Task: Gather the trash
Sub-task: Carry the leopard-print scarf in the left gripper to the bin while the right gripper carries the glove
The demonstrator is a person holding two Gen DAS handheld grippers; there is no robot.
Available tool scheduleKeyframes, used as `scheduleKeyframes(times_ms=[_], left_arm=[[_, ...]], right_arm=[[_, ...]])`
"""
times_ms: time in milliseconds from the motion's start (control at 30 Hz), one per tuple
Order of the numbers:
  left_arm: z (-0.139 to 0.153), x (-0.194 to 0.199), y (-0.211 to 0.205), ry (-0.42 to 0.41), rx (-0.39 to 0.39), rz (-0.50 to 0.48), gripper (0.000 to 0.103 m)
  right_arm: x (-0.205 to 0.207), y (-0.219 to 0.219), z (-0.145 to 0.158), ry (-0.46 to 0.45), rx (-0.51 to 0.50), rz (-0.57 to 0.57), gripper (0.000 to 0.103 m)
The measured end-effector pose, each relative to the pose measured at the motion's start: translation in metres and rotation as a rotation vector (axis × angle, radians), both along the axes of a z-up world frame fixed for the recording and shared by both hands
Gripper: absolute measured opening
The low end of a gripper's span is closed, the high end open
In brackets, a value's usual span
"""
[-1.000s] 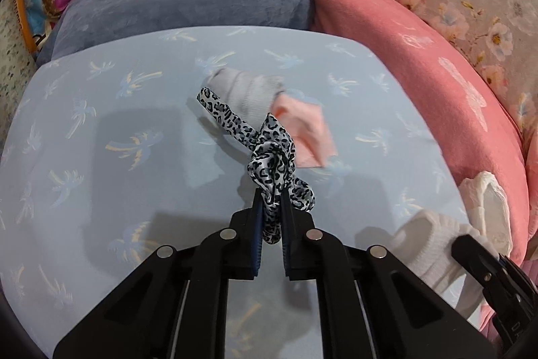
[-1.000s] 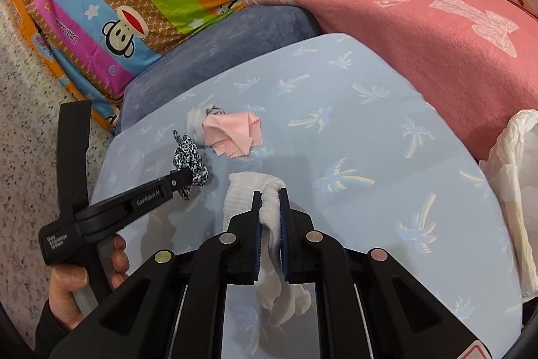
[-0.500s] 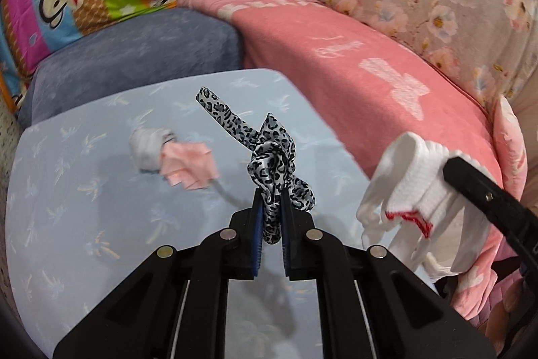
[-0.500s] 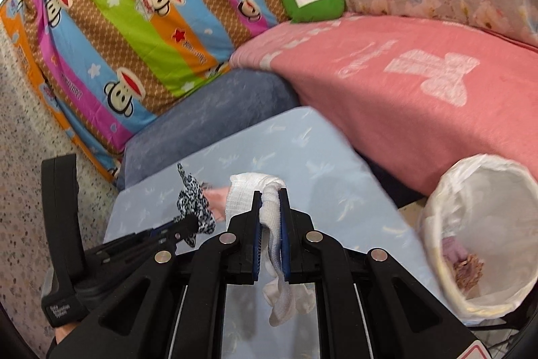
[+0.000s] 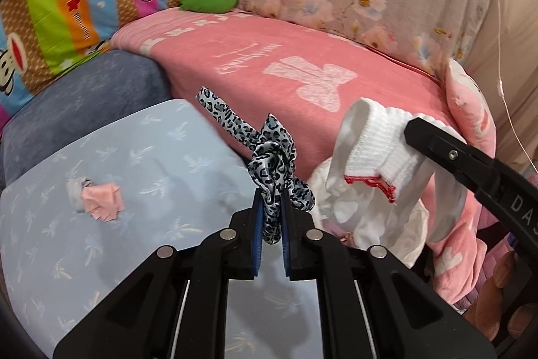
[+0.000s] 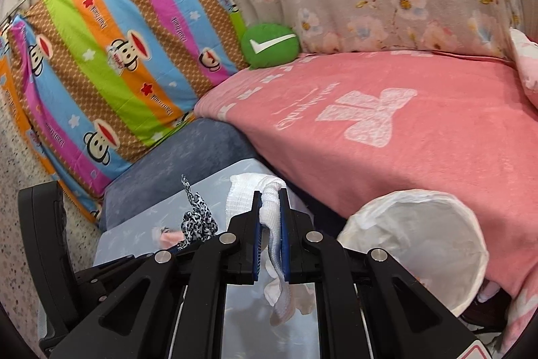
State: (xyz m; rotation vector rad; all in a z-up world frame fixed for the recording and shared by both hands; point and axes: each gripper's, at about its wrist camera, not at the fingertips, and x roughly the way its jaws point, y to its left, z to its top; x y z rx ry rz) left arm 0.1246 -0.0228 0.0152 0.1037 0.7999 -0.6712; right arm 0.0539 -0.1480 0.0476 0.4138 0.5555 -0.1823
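My left gripper (image 5: 270, 204) is shut on a leopard-print ribbon (image 5: 269, 153), knotted and held up in the air. My right gripper (image 6: 269, 207) is shut on a white sock (image 6: 269, 214) that hangs from its pads; in the left wrist view that sock (image 5: 373, 150) shows a red-stitched cuff. A white-lined trash bin (image 6: 417, 244) stands just right of the sock, below the pink bed edge. A pink cloth scrap (image 5: 102, 202) with a grey wad (image 5: 74, 190) lies on the light blue table (image 5: 67, 241).
A pink blanket (image 6: 386, 116) covers the bed behind the table. A grey-blue cushion (image 5: 84, 96), a striped monkey-print quilt (image 6: 117, 56) and a green round pillow (image 6: 270, 46) sit at the back. Fingers of the person's right hand (image 5: 497, 301) show at lower right.
Both grippers have risen and swung to the right with the ribbon and the sock. The table has slid left in view and the trash bin has come in close.
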Motion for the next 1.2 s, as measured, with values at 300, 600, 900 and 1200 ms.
scheduleKeyframes(times_ms=[300,600,900,1200], left_arm=[[0.005,-0.025,-0.045,-0.02,0.019,-0.08,0.009],[0.004,-0.045,-0.081,-0.024,0.043,-0.142,0.009],[0.004,-0.056,-0.105,-0.025,0.059,-0.188,0.01],[0.002,-0.06,-0.12,-0.02,0.069,-0.207,0.01]], right_arm=[[-0.035,-0.052,0.002,-0.015,0.012,-0.086,0.011],[-0.063,-0.092,-0.003,-0.018,0.024,-0.151,0.011],[-0.081,-0.119,-0.008,-0.012,0.037,-0.191,0.011],[-0.088,-0.135,-0.013,-0.007,0.044,-0.21,0.011]])
